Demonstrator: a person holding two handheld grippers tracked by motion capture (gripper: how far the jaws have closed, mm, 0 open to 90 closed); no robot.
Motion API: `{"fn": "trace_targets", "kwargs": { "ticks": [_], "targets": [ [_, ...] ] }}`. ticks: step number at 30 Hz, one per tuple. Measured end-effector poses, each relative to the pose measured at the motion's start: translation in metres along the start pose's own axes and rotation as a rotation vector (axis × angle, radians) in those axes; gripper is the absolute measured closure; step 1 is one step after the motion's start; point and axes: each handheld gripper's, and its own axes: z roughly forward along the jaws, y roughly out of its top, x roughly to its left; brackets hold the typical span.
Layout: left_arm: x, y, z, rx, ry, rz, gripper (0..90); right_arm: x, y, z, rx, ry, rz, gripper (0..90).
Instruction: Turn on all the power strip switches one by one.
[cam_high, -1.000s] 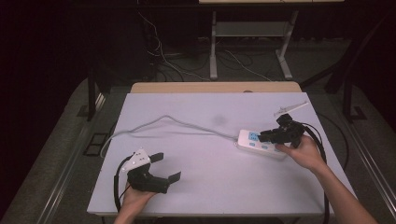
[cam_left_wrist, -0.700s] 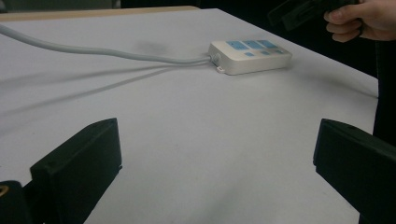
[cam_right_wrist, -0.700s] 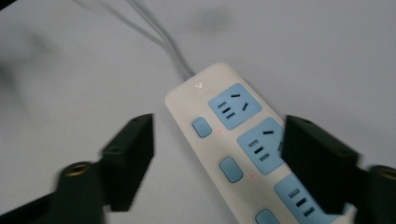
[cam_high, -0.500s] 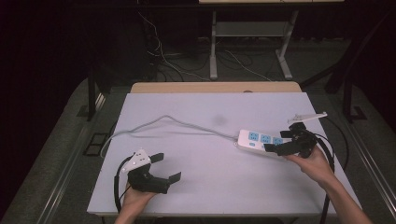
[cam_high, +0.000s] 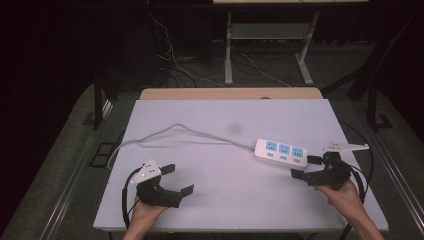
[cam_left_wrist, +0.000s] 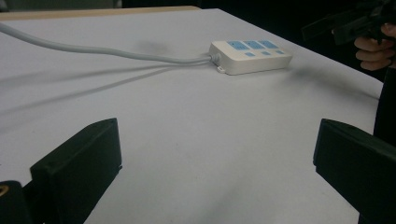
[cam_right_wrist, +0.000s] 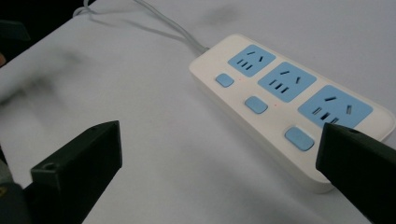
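Observation:
A white power strip (cam_high: 280, 151) with three blue sockets and three blue switches lies flat at the right of the white table (cam_high: 225, 205). Its grey cord (cam_high: 175, 127) runs left across the table. The strip (cam_right_wrist: 289, 102) lies just ahead of my right gripper (cam_high: 304, 167), off the strip's right end. That gripper's jaws have just been opening and now stand wide, with nothing between them (cam_right_wrist: 219, 149). My left gripper (cam_high: 181, 179) is open at the front left over bare table (cam_left_wrist: 217, 149). The left gripper view shows the strip (cam_left_wrist: 250, 56) far off.
A wooden tabletop edge (cam_high: 230, 93) adjoins the white table's far side. Behind it, a metal frame (cam_high: 230, 50) and loose cables lie on the dark floor. The right hand and gripper (cam_left_wrist: 355, 28) show at the left gripper view's top right.
My right gripper has drawn back off the power strip's right end toward the table's right front, and its jaws have opened. The strip stays put. The left gripper has not moved.

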Motion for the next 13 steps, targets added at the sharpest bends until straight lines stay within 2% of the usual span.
{"fn": "trace_targets", "kwargs": {
  "ticks": [3,9,13],
  "targets": [
    [0.000,0.000,0.000,0.004,-0.001,0.003,0.0,0.005,-0.009,-0.003,-0.024,0.007,-0.002,0.3],
    [0.000,0.000,0.000,0.005,-0.001,0.002,0.0,0.013,-0.026,-0.001,-0.035,0.016,-0.019,0.3],
    [0.000,0.000,0.001,0.005,-0.001,0.000,0.0,0.017,-0.030,0.000,-0.033,0.023,-0.039,0.3]
  ]
}}
